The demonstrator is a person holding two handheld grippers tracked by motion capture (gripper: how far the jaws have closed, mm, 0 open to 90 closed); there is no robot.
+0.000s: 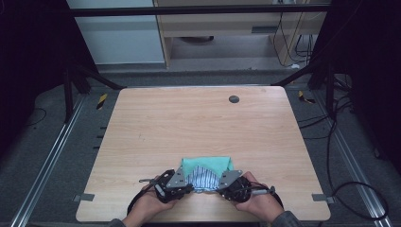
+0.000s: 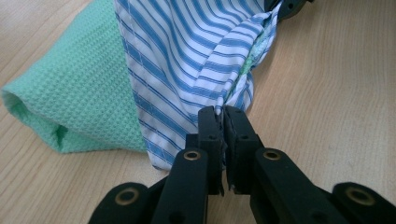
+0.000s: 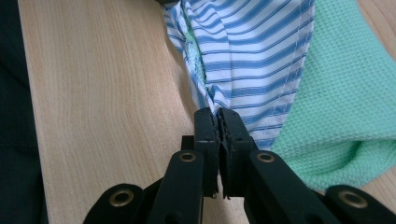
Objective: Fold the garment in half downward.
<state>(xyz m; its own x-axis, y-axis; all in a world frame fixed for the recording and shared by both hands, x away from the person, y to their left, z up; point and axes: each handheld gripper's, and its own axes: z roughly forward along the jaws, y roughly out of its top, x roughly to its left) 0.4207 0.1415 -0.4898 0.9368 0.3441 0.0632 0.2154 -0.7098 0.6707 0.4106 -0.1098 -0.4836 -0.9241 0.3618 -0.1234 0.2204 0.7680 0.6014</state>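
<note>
Light wood table (image 1: 189, 127) with a small dark round cap (image 1: 233, 99) near the far edge. Black cables (image 1: 345, 189) snake across the grey floor (image 1: 47, 161); yellow-black tape bits (image 1: 101, 100) by the corners.

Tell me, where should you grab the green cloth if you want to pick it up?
Probably by its far edge. The green cloth lies flat on the table, and its far edge is bare, while the striped cloth covers its near part, where the left gripper and right gripper are pinching. Come from the far side, low over the wood.
</note>
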